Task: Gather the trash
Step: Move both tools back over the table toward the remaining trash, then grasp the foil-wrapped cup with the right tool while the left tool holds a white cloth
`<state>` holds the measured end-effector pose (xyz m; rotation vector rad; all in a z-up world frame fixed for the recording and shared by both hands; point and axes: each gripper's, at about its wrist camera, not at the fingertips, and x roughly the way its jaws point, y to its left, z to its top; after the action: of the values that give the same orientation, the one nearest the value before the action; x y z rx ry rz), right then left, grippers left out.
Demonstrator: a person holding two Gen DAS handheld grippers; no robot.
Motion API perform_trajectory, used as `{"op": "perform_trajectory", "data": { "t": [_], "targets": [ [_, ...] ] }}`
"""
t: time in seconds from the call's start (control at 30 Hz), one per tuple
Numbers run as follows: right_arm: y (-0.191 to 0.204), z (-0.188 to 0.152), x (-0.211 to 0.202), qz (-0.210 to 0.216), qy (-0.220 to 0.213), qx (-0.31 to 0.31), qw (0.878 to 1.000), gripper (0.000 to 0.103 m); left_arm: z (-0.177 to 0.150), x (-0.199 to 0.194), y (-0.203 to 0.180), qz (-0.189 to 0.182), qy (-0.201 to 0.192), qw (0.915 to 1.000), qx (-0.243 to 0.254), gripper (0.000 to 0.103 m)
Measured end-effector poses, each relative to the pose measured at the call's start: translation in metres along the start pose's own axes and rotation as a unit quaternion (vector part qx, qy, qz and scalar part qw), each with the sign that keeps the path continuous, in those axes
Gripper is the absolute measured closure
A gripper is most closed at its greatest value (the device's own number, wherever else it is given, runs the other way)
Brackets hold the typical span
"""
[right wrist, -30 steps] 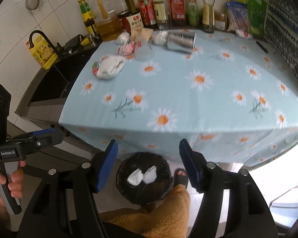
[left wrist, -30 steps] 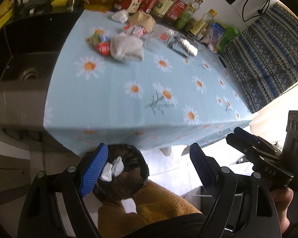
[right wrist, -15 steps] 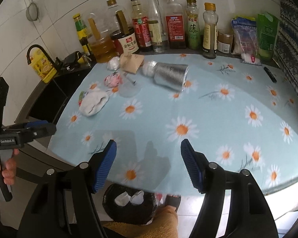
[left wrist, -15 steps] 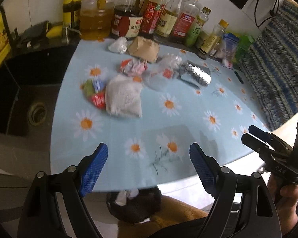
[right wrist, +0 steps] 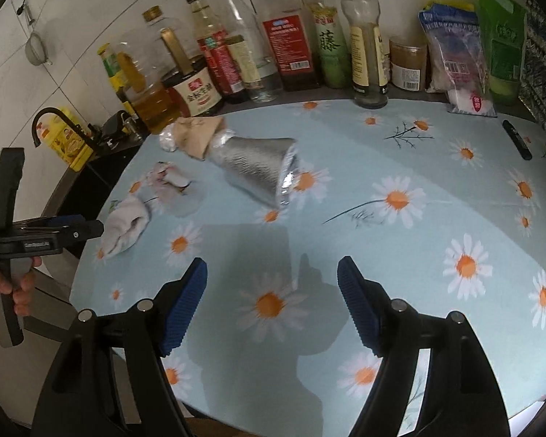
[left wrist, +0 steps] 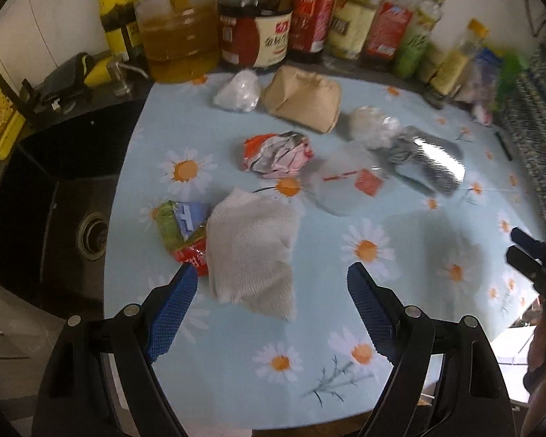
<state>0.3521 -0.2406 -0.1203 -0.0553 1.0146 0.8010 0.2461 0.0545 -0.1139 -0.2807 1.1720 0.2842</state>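
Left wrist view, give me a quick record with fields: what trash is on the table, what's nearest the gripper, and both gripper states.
surface: daisy tablecloth
nearest trash: white paper towel, just ahead of the left gripper
other trash: snack wrapper, crumpled wrapper, brown paper bag, silver foil bag
left gripper: open, empty
right gripper: open, empty
behind: bottles

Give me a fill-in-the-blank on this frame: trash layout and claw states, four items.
1. Both the left claw and the right claw are ____.
2. The white paper towel partly covers a red and ____ wrapper.
3. The silver foil bag lies on its ____.
4. The sink lies to the ____ of the tablecloth in the left wrist view.

Missing: open; green; side; left
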Motion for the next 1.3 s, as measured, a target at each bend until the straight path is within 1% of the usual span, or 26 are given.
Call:
{"op": "perform_trajectory", "data": {
  "t": [0.03, 0.1, 0.13, 0.2, 0.23, 0.3, 0.37, 0.4, 0.5, 0.53, 0.6, 0.63, 0.67, 0.7, 0.73, 0.87, 1.07, 1.17, 1.3],
  "targets": [
    [-0.004, 0.003, 0.003, 0.000, 0.003, -0.002, 1.000, 0.029, 0.002, 0.005, 0.000, 0.003, 0.004, 1.0000, 0.001, 0.021],
    [-0.012, 0.009, 0.011, 0.003, 0.010, -0.005, 1.000, 0.029, 0.005, 0.015, -0.001, -0.003, 0.003, 0.9999, 0.013, 0.021],
    [-0.014, 0.012, 0.013, 0.006, 0.012, -0.005, 1.000, 0.029, 0.006, 0.020, -0.003, 0.002, 0.003, 0.9997, 0.024, 0.022],
    [-0.017, 0.017, 0.018, 0.012, 0.015, -0.009, 1.000, 0.029, 0.009, 0.030, -0.003, 0.034, 0.007, 0.9987, 0.037, 0.023],
    [-0.018, 0.020, 0.021, 0.015, 0.017, -0.014, 1.000, 0.029, 0.010, 0.033, -0.002, 0.036, 0.010, 0.9987, 0.034, 0.024],
    [-0.018, 0.025, 0.025, 0.022, 0.018, -0.022, 0.999, 0.029, 0.011, 0.039, 0.002, 0.033, 0.018, 0.9990, 0.023, 0.038],
    [-0.016, 0.029, 0.028, 0.027, 0.018, -0.030, 0.999, 0.029, 0.011, 0.043, 0.002, 0.041, 0.019, 0.9986, 0.027, 0.044],
    [-0.015, 0.031, 0.030, 0.028, 0.017, -0.033, 0.999, 0.029, 0.011, 0.044, 0.001, 0.041, 0.019, 0.9986, 0.029, 0.049],
    [-0.013, 0.040, 0.036, 0.029, 0.022, -0.046, 0.998, 0.029, 0.010, 0.044, 0.001, 0.046, 0.016, 0.9982, 0.034, 0.061],
    [-0.014, 0.043, 0.037, 0.032, 0.021, -0.047, 0.998, 0.029, 0.009, 0.043, 0.002, 0.046, 0.013, 0.9983, 0.034, 0.062],
    [-0.013, 0.049, 0.038, 0.032, 0.019, -0.054, 0.998, 0.029, 0.008, 0.040, 0.001, 0.048, 0.010, 0.9982, 0.036, 0.068],
    [-0.014, 0.053, 0.038, 0.033, 0.018, -0.056, 0.998, 0.027, 0.008, 0.039, -0.001, 0.047, 0.009, 0.9982, 0.036, 0.070],
    [-0.014, 0.055, 0.039, 0.035, 0.017, -0.055, 0.998, 0.021, 0.008, 0.038, -0.001, 0.044, 0.009, 0.9984, 0.035, 0.072],
    [-0.015, 0.058, 0.040, 0.037, 0.016, -0.054, 0.998, 0.018, 0.008, 0.037, -0.001, 0.042, 0.008, 0.9985, 0.033, 0.074],
    [-0.015, 0.060, 0.040, 0.038, 0.016, -0.055, 0.998, 0.014, 0.008, 0.036, -0.001, 0.039, 0.007, 0.9987, 0.031, 0.074],
    [-0.013, 0.067, 0.045, 0.038, 0.021, -0.070, 0.997, 0.014, 0.009, 0.028, -0.003, 0.027, 0.001, 0.9994, 0.024, 0.075],
    [-0.009, 0.076, 0.066, 0.036, 0.054, -0.099, 0.993, 0.014, 0.009, 0.006, -0.010, 0.017, -0.027, 0.9994, 0.016, 0.075],
    [-0.004, 0.078, 0.081, 0.028, 0.078, -0.124, 0.989, 0.013, 0.002, -0.006, -0.010, 0.015, -0.041, 0.9990, 0.000, 0.075],
    [0.001, 0.082, 0.095, 0.026, 0.090, -0.146, 0.985, 0.013, -0.007, -0.018, -0.004, 0.010, -0.055, 0.9981, -0.025, 0.075]
  ]
}}
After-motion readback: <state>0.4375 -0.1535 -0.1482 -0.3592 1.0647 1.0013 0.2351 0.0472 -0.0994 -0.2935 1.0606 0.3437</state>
